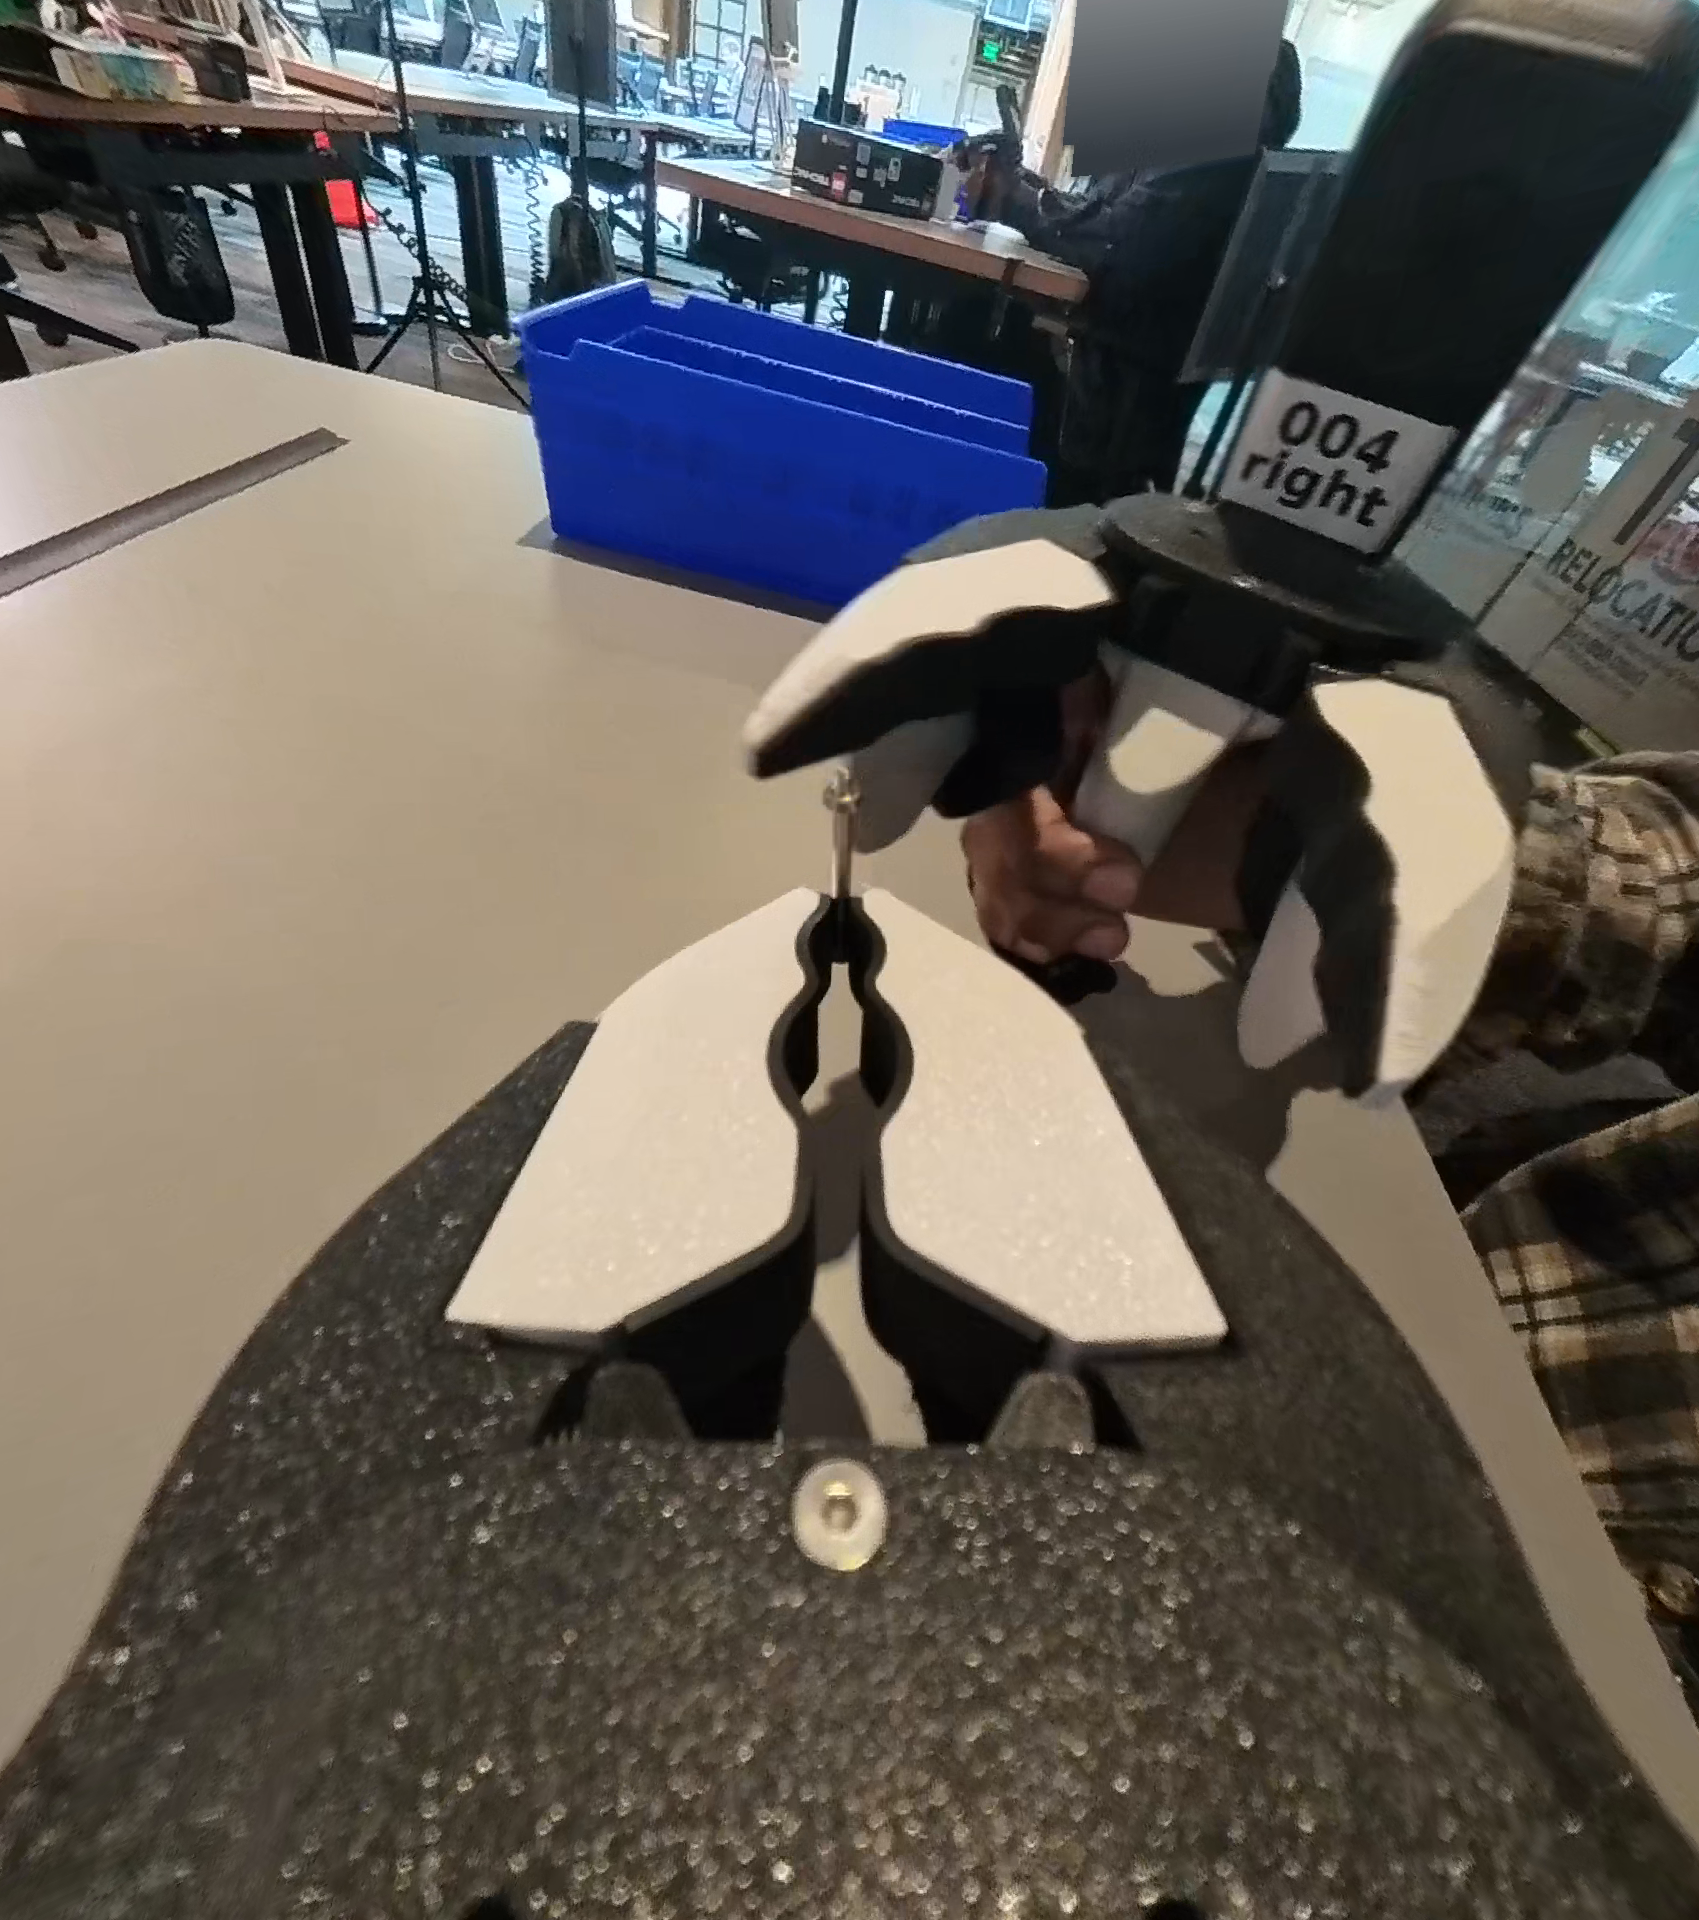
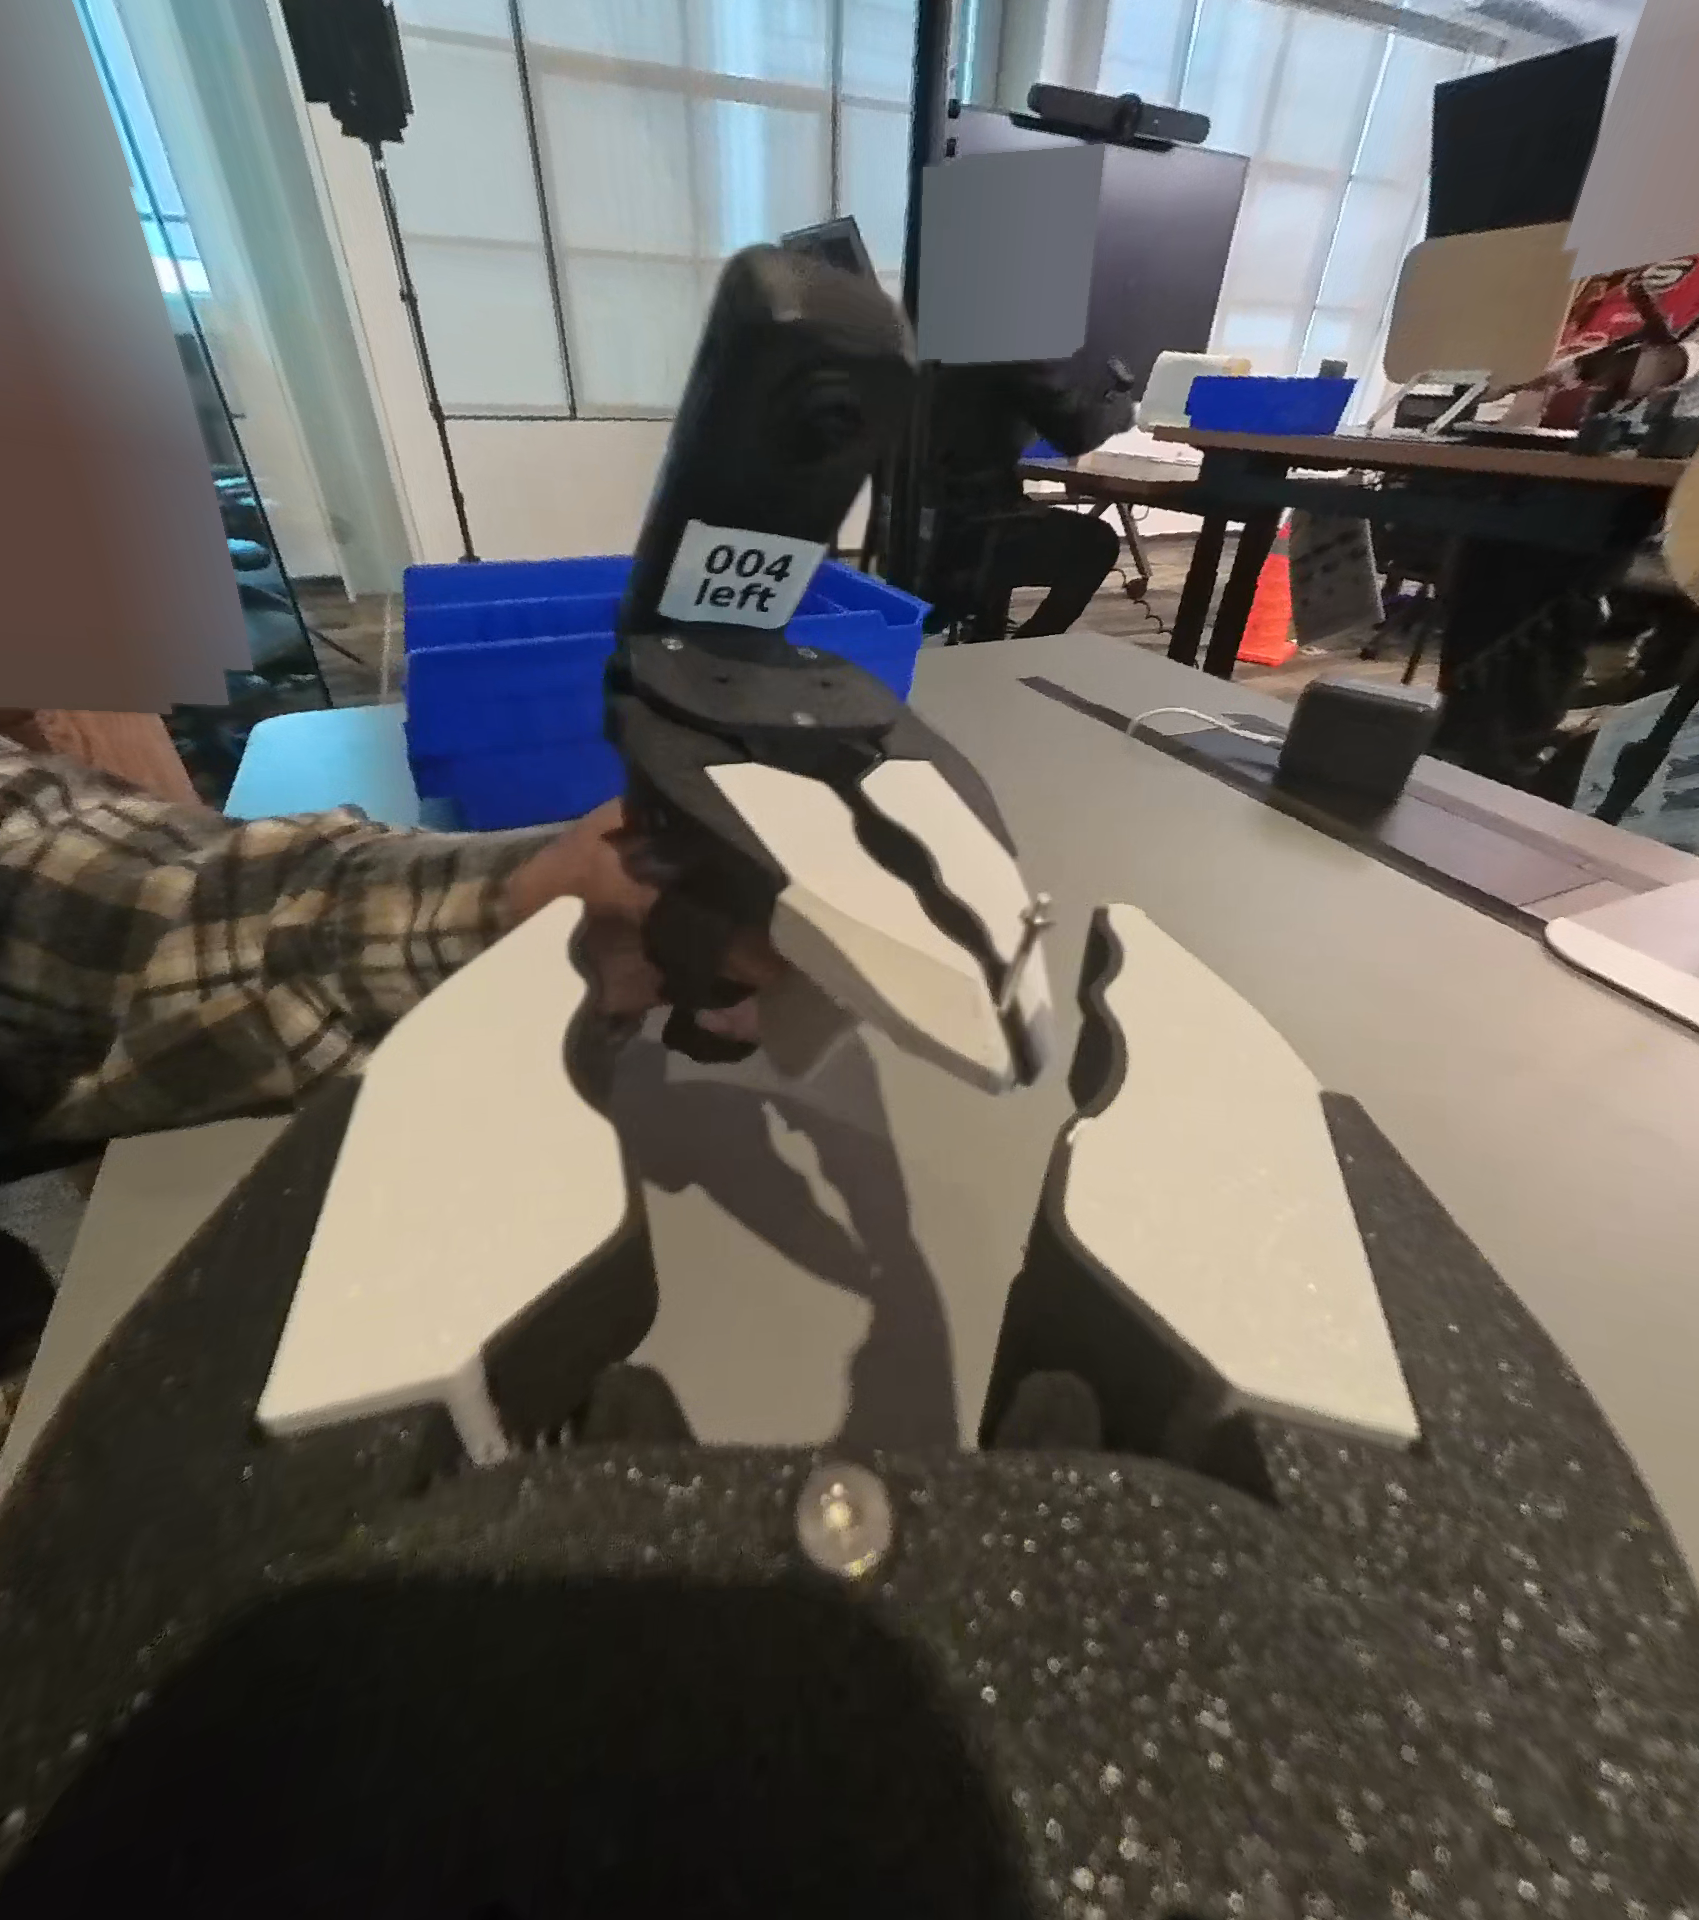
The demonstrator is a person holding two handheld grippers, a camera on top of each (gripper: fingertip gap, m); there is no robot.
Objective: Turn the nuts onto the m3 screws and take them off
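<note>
I am working over a broad grey table [image 1: 201,831] that runs out wide ahead of both tools, with a stack of blue bins [image 1: 783,457] well beyond my left gripper's tips and a dark slot [image 1: 118,520] in the tabletop off to its far left. My left gripper [image 1: 840,914] is clenched on the lower end of the m3 screw [image 1: 839,847], which stands up out of its fingertips over the table. My right gripper [image 2: 1068,997] is spread wide and carries nothing; from the left wrist view its fingers [image 1: 928,665] hang just above the screw's top end, and from the right wrist view the screw [image 2: 1024,961] sits in the gap between them, close to the right-hand finger. A small collar near the screw's top looks like the nut [image 1: 841,798], though I cannot tell it apart from the screw head for sure, nor how far it is threaded. My reading is that I am mid-cycle: the screw is secured, the nut is not gripped, and turning it on or off remains to be done. Room is generous ahead and left; the table edge [image 1: 1510,1299] runs close on the right, beside the plaid sleeve [image 1: 1655,1351], so a dropped nut could roll off there.
</note>
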